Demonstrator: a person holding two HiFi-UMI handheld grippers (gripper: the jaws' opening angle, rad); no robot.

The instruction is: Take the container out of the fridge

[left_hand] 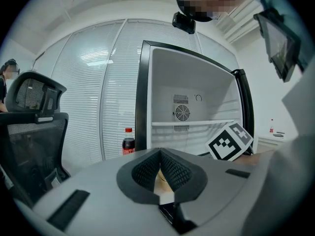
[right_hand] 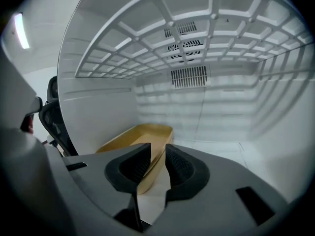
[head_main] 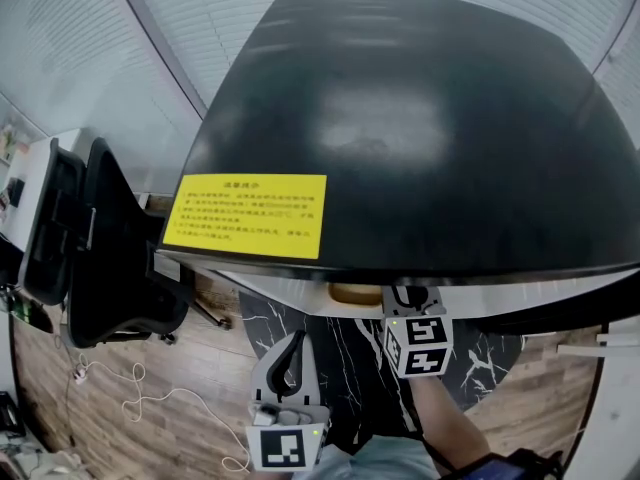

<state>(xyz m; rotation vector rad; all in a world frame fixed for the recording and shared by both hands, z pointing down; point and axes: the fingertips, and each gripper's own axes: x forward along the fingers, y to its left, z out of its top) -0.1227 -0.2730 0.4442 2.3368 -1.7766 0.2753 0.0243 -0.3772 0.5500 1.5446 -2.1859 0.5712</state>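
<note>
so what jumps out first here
The black top of the fridge, with a yellow label at its front left, fills the head view. Inside, a tan container sits on the white floor at left, held at its rim by the right gripper. The left gripper waits outside, shut.

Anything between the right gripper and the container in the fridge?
Nothing. Right gripper view shows the right gripper with its jaws on the container wall.
</note>
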